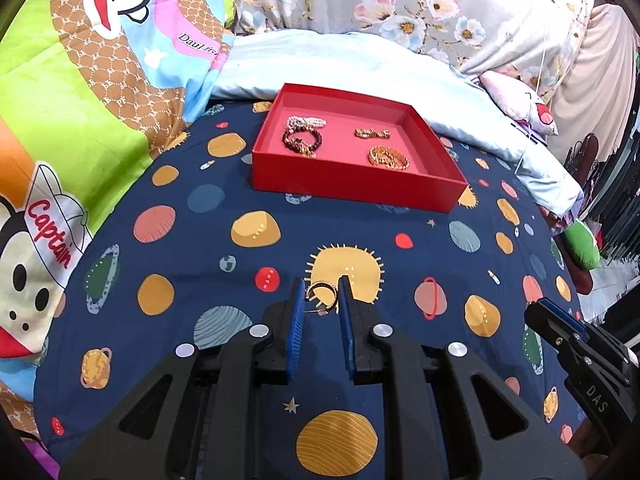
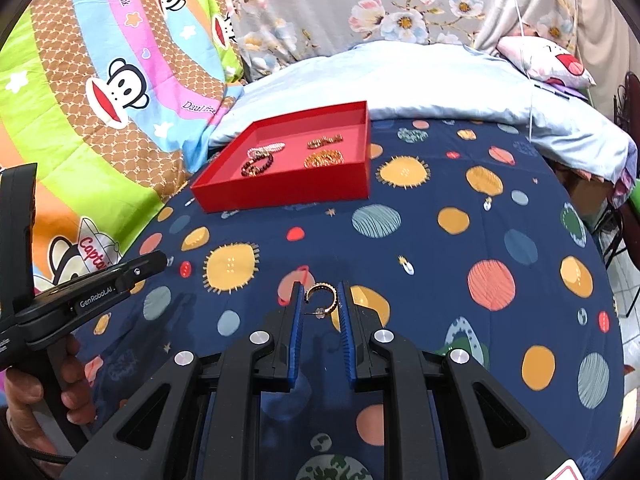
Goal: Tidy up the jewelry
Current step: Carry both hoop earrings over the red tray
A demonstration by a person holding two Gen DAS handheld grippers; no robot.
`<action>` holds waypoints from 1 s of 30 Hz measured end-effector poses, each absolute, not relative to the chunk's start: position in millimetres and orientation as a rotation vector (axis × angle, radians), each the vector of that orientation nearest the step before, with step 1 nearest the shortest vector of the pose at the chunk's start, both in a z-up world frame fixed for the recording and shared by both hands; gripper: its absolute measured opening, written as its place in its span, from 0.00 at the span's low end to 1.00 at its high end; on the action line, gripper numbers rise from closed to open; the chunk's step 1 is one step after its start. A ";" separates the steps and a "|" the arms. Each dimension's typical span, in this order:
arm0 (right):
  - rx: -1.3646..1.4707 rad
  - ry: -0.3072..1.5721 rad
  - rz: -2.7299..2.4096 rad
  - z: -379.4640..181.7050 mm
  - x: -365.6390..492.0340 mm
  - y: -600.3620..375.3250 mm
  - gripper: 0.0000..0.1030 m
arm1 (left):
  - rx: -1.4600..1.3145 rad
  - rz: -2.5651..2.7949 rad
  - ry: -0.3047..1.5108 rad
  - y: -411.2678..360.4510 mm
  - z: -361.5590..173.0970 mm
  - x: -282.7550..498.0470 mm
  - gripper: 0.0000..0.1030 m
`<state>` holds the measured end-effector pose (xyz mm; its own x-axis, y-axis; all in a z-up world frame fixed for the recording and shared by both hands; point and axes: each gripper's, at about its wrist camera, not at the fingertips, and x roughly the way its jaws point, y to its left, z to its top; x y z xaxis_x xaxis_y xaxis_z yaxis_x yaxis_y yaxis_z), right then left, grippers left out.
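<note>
A red box [image 1: 352,186] stands on the planet-print bedsheet and holds a pearl bracelet [image 1: 306,122], a dark bead bracelet [image 1: 302,142] and two gold chain pieces [image 1: 388,157]. The box also shows in the right wrist view [image 2: 280,192]. My left gripper [image 1: 322,294] is shut on a gold hoop earring [image 1: 323,298] just above the sheet. My right gripper [image 2: 320,296] is shut on a second gold hoop earring [image 2: 324,300]. The right gripper shows at the left wrist view's right edge [image 1: 560,328]; the left one at the right wrist view's left edge [image 2: 132,272].
A cartoon monkey quilt [image 1: 80,100] lies to the left. A pale blue pillow [image 1: 400,76] and floral bedding [image 1: 400,0] lie behind the box. A small pink cushion [image 2: 548,60] lies at the far right, where the bed's edge drops away.
</note>
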<state>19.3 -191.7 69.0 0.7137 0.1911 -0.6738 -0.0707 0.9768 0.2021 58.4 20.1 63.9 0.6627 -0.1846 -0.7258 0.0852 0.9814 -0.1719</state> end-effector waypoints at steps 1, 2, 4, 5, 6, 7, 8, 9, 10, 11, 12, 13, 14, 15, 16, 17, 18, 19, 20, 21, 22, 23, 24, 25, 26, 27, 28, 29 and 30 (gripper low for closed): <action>0.164 0.759 0.147 70.8 20.7 -191.3 0.15 | -0.127 -0.153 0.830 20.7 65.2 59.1 0.16; 0.163 0.752 0.150 73.4 23.8 -190.8 0.15 | -0.126 -0.153 0.828 21.5 67.0 60.3 0.16; 0.164 0.742 0.154 77.2 28.5 -190.4 0.15 | -0.130 -0.151 0.825 23.5 69.0 62.0 0.16; 0.164 0.738 0.156 78.8 31.0 -190.1 0.15 | -0.130 -0.149 0.824 24.2 69.9 63.2 0.16; 0.165 0.735 0.159 80.4 34.4 -189.8 0.15 | -0.130 -0.147 0.822 24.8 71.0 64.7 0.16; 0.166 0.733 0.162 81.8 37.1 -189.1 0.15 | -0.131 -0.145 0.822 25.4 71.9 66.3 0.16; 0.166 0.729 0.165 83.8 41.1 -188.7 0.15 | -0.131 -0.144 0.821 25.7 72.3 67.1 0.16; 0.163 0.726 0.167 85.2 44.4 -188.2 0.15 | -0.130 -0.142 0.820 26.0 72.9 69.0 0.16; 0.161 0.724 0.169 86.1 46.4 -187.6 0.15 | -0.128 -0.142 0.821 26.1 73.3 71.0 0.16; 0.158 0.722 0.173 87.3 50.8 -186.6 0.15 | -0.126 -0.142 0.821 26.4 73.7 73.0 0.16; 0.156 0.720 0.176 88.1 53.8 -186.0 0.15 | -0.123 -0.141 0.821 26.2 74.2 75.5 0.16; 0.153 0.719 0.180 88.9 58.1 -185.0 0.15 | -0.120 -0.142 0.821 26.0 74.6 77.9 0.16; 0.150 0.718 0.185 89.6 61.6 -183.8 0.15 | -0.116 -0.142 0.820 25.6 75.4 81.4 0.16; 0.149 0.717 0.190 90.3 65.2 -183.0 0.15 | -0.114 -0.141 0.820 25.4 75.9 84.0 0.16; 0.148 0.716 0.196 91.4 70.3 -182.3 0.15 | -0.114 -0.143 0.818 25.3 76.7 87.5 0.16; 0.148 0.714 0.203 92.8 76.3 -181.8 0.15 | -0.112 -0.147 0.815 25.1 78.6 92.4 0.16; 0.147 0.712 0.207 94.2 80.8 -181.4 0.15 | -0.107 -0.149 0.811 24.8 80.6 96.7 0.16; 0.145 0.708 0.212 96.0 86.5 -181.1 0.15 | -0.101 -0.150 0.806 24.2 82.5 100.4 0.16; 0.141 0.700 0.216 98.6 94.6 -181.0 0.15 | -0.096 -0.147 0.797 24.3 85.2 105.3 0.16; 0.140 0.695 0.218 100.3 100.1 -181.4 0.15 | -0.094 -0.140 0.784 25.0 89.4 111.7 0.16; 0.140 0.690 0.220 102.2 107.1 -182.2 0.15 | -0.092 -0.137 0.773 25.8 93.4 117.6 0.16; 0.142 0.686 0.222 104.6 116.6 -183.7 0.15 | -0.091 -0.134 0.761 26.4 97.5 123.1 0.16; 0.145 0.684 0.225 106.3 123.5 -185.0 0.15 | -0.087 -0.132 0.747 27.1 102.9 131.1 0.16; 0.149 0.682 0.228 108.0 131.7 -186.4 0.15 | -0.085 -0.136 0.737 27.3 107.3 138.1 0.16; 0.151 0.680 0.231 109.7 139.3 -187.6 0.15 | -0.084 -0.139 0.731 27.3 110.8 143.8 0.16; 0.151 0.678 0.233 112.0 151.4 -189.2 0.15 | -0.083 -0.138 0.723 27.5 114.6 152.2 0.16; 0.150 0.678 0.234 113.6 159.7 -190.1 0.15 | -0.082 -0.143 0.718 27.3 118.1 160.8 0.16; 0.150 0.677 0.234 114.9 169.8 -191.3 0.15 | -0.083 -0.148 0.715 26.7 120.0 167.0 0.16; 0.150 0.676 0.234 115.7 176.6 -191.9 0.15 | -0.082 -0.148 0.711 26.0 122.6 176.2 0.16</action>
<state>176.6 -191.9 115.7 0.7551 0.2622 -0.6009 -0.1650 0.9630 0.2129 176.2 26.0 122.6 0.7478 -0.1631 -0.6436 0.1075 0.9863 -0.1251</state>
